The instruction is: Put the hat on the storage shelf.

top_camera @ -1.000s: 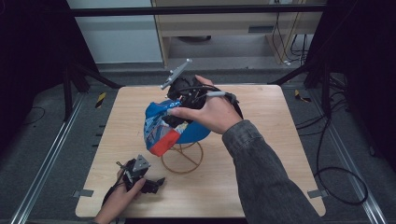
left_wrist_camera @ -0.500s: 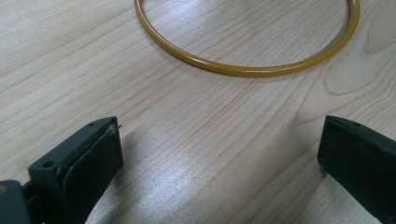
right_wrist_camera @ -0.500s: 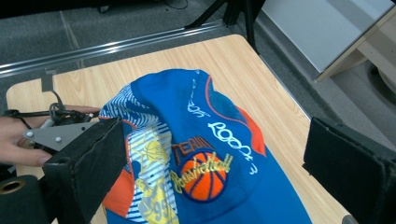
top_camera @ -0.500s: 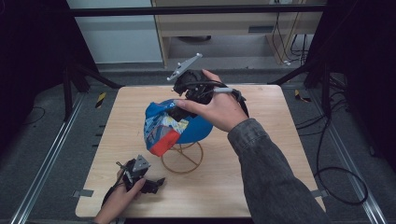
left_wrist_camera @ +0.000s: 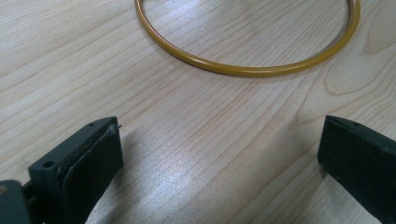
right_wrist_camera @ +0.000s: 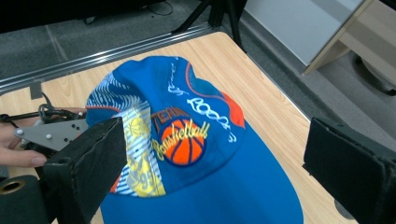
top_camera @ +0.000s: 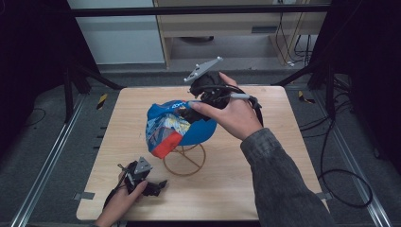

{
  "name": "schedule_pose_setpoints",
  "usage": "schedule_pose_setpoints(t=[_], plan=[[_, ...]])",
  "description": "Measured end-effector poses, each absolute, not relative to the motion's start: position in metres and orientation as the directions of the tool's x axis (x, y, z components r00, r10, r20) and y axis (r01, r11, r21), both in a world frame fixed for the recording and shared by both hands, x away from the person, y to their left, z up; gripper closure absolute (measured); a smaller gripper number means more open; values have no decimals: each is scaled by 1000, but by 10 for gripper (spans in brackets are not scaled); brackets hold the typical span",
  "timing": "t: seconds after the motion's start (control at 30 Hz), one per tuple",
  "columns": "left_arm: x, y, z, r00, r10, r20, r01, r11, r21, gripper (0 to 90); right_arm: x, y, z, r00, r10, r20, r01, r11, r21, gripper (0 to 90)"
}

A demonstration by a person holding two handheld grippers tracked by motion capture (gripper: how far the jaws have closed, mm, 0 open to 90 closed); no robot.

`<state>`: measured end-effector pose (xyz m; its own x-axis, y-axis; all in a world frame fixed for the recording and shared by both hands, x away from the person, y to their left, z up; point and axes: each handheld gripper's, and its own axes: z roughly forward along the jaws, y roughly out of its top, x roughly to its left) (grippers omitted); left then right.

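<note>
A blue cap with a basketball print and a red-edged brim rests on a yellow wire stand in the middle of the table. My right gripper hovers at the cap's far right side. In the right gripper view the jaws are spread wide above the cap's crown, holding nothing. My left gripper lies low on the table near the front left. Its open jaws point at the stand's ring base, a short way off.
The wooden table has bare room at the right and along the front. In the right gripper view the left gripper's grey plate and a hand show beyond the cap. Metal rails and cables run beside the table.
My right hand and gripper have drifted to the right and a little back from the cap. The cap stays on the stand. The left gripper has not moved.
</note>
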<state>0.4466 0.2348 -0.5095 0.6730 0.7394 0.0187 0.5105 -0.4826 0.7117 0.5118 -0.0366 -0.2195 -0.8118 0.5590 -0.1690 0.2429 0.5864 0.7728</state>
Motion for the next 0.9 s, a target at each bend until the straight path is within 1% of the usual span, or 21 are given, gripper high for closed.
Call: schedule_pose_setpoints(t=[0.4, 0.9], plan=[[446, 235, -509, 673, 739, 19, 511, -484, 711, 0, 501, -56, -227, -804, 571, -167, 247, 576, 779, 51], [446, 235, -510, 671, 741, 17, 513, -481, 711, 0, 493, -90, -237, -775, 615, -145, 272, 531, 802, 51]])
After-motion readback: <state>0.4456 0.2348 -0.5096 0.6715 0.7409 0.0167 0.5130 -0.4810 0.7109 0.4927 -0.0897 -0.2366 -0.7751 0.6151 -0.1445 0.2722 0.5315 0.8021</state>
